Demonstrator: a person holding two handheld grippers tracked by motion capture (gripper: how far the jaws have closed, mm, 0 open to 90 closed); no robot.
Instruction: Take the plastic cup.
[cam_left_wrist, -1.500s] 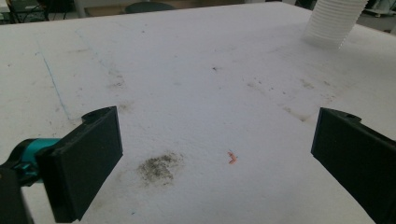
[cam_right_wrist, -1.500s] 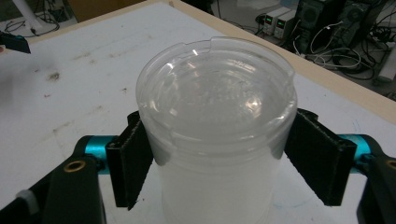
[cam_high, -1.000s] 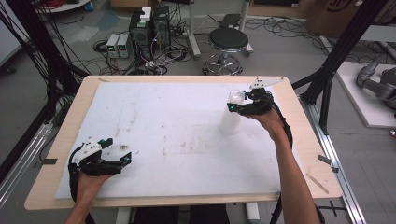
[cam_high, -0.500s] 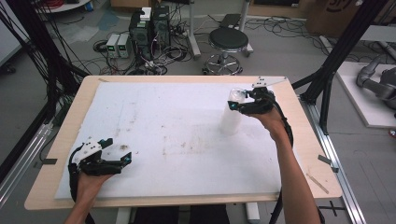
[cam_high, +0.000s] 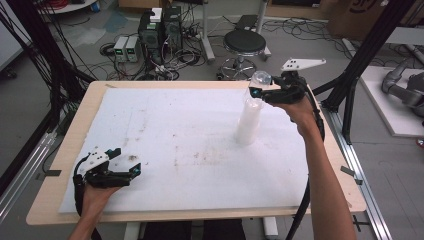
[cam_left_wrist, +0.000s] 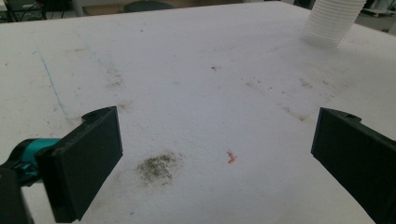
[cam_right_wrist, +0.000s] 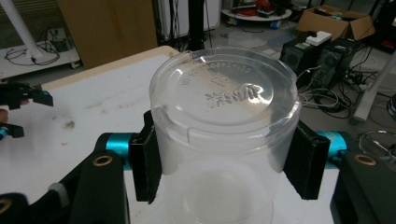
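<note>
Right gripper (cam_high: 261, 92) risen, fingers closing on top cup (cam_right_wrist: 224, 126), stack (cam_high: 248, 122) base perhaps lifted

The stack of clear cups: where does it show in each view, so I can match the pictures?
High view: stack of clear cups right of centre, its top between the right gripper jaws.
Left gripper view: its base at the top right corner.
Right gripper view: upturned top cup at centre, clamped.
Shared landmark: stained white table cover.

A stack of cups (cam_high: 248, 120) stands far right on the table (cam_high: 65, 150); the stool (cam_high: 244, 44) apparently sits behind it.
</note>
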